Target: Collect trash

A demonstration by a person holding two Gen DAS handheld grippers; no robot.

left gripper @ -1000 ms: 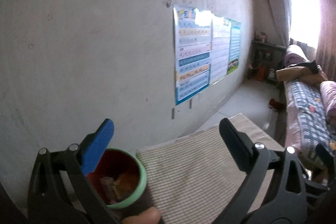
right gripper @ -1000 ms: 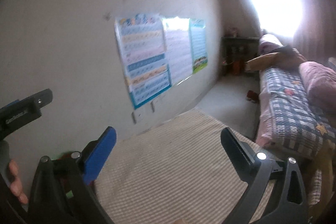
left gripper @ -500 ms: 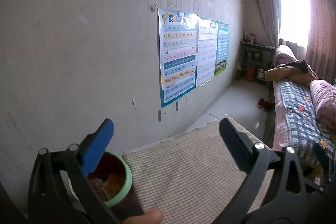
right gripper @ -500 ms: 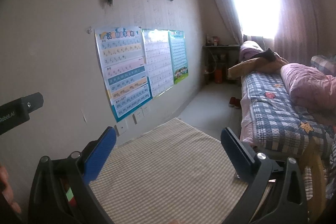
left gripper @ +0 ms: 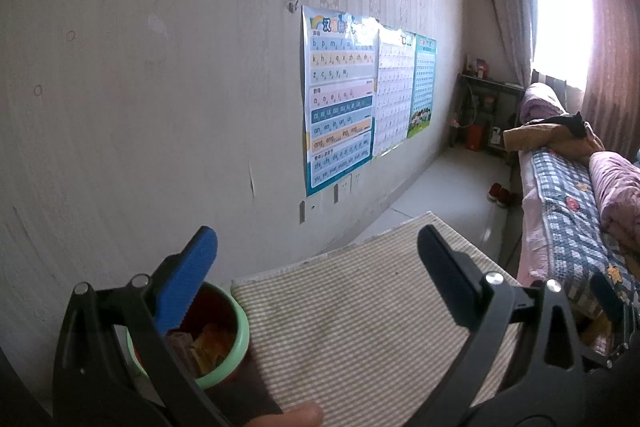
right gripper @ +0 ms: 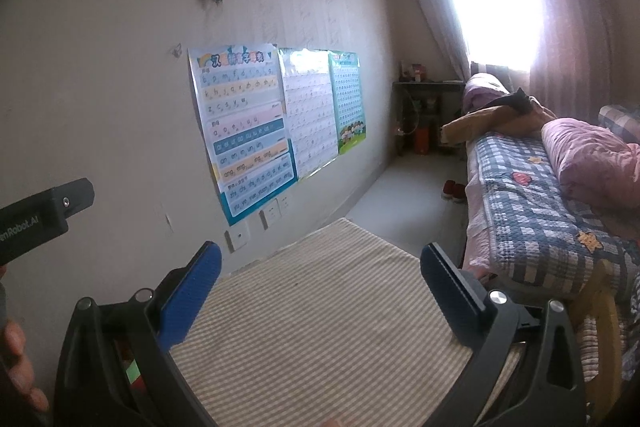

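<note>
Both grippers hanging with jaws spread wide, nothing gripped. Left gripper [left gripper: 316, 259] is sitting over the worktop [left gripper: 360, 327], striped cloth filling the gap between its jaws. Trash bin [left gripper: 224, 359], red inside with a green rim, is showing just behind and under the blue left jaw, at the worktop's left edge; crumpled wrappers [left gripper: 204, 341] are lying in it. Right gripper [right gripper: 320, 267] is facing the same cloth, no litter between or beyond its jaws. Judging: collection looking nearly or fully done, since no loose trash is showing on the cloth; parts under the jaws are hidden. Room: wall posters [right gripper: 248, 131] ahead-left of jaws, bed [right gripper: 528, 195] right, bright window [right gripper: 496, 3] far ahead.
</note>
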